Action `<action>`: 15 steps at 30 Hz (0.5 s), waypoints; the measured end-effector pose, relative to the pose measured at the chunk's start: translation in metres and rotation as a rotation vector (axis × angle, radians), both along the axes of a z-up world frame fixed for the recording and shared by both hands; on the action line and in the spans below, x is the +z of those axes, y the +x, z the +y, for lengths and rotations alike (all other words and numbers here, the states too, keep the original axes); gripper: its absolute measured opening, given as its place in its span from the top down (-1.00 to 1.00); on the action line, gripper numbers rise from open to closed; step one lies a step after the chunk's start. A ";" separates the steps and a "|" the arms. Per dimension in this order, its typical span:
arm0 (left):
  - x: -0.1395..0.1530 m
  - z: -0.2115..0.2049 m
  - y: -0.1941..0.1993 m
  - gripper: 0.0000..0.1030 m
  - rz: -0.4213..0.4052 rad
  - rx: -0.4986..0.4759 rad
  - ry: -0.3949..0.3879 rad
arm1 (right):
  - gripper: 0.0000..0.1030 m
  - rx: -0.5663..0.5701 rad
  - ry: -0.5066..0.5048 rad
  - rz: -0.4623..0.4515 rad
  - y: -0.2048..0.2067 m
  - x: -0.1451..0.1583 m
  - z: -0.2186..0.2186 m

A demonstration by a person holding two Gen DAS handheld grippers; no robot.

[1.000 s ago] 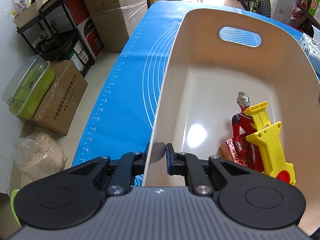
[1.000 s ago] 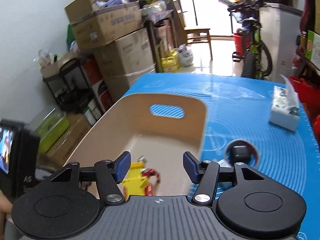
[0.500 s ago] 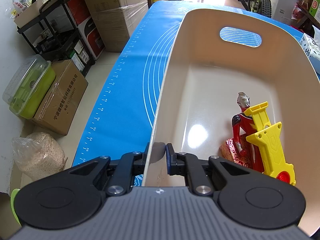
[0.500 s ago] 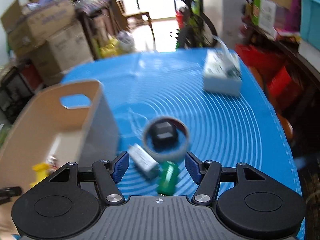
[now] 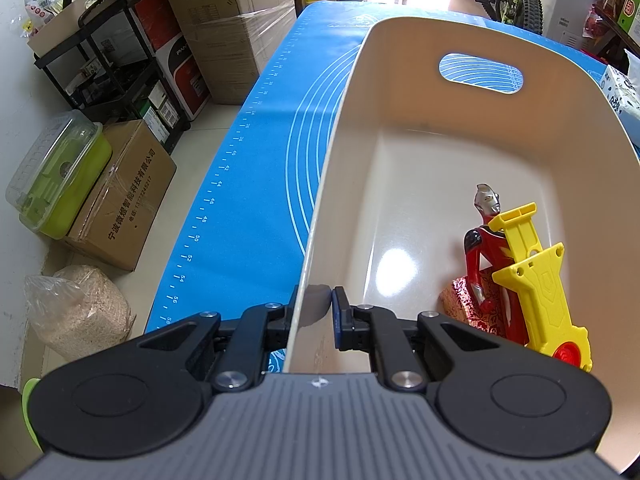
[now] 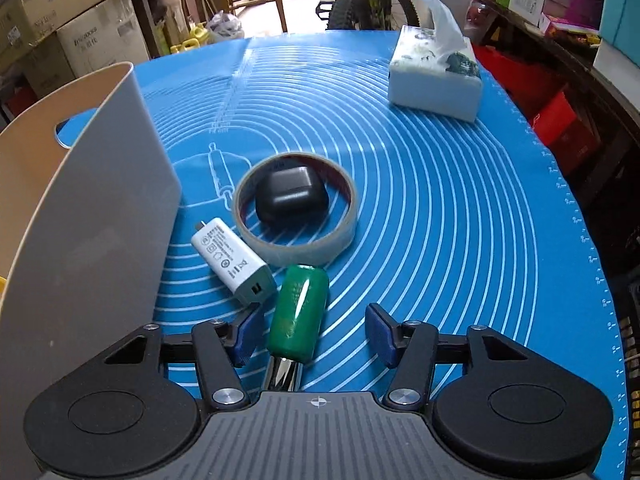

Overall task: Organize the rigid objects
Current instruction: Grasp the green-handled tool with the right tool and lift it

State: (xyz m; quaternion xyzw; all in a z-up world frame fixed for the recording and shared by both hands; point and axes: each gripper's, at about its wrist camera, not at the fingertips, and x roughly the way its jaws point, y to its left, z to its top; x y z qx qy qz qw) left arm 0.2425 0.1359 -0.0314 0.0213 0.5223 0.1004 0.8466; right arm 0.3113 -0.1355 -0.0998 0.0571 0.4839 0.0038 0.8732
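The counter, covered by a blue silicone mat printed with white rings [image 6: 440,184], carries a large cream plastic bin with a cut-out handle [image 5: 400,168] along its left part. The bin's near wall is clamped by the left hand-held gripper [image 5: 318,308], whose jaws are closed on the rim, so the bin is judged to be steadied. Inside it, a red and silver toy figure [image 5: 482,236] and a yellow plastic toy launcher [image 5: 536,276] lie against the right wall; much floor is left free.

A pick-up is judged to be the step in hand. The right hand-held gripper [image 6: 312,334] is closing around a green cylindrical bottle with a chrome end [image 6: 298,312], which lies between the pads with neither yet pressing it.

The next move calls for care on the left: a white USB charger block [image 6: 234,264] lies just beside the bottle, and a grey tape roll [image 6: 296,210], ringing a black rounded earbud case [image 6: 290,194], touches its far end. Open mat is left to the right; a white tissue pack [image 6: 436,68] stands well apart.
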 end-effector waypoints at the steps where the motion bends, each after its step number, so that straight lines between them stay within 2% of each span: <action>1: 0.000 0.000 0.000 0.70 0.000 0.000 0.000 | -0.09 0.008 -0.008 -0.005 -0.001 0.000 0.001; 3: 0.000 0.000 0.000 0.70 0.000 0.000 0.001 | 0.02 0.031 -0.033 -0.010 -0.001 0.000 0.004; 5: 0.000 0.000 0.000 0.70 0.000 0.001 0.000 | 0.27 0.050 -0.034 -0.018 -0.003 0.000 0.006; 7: 0.000 0.000 0.000 0.70 0.000 0.000 0.001 | 0.34 0.058 -0.032 -0.014 -0.005 0.000 0.008; 15: 0.000 0.000 0.000 0.70 0.000 0.000 0.000 | 0.35 0.042 -0.036 -0.032 -0.008 0.011 0.004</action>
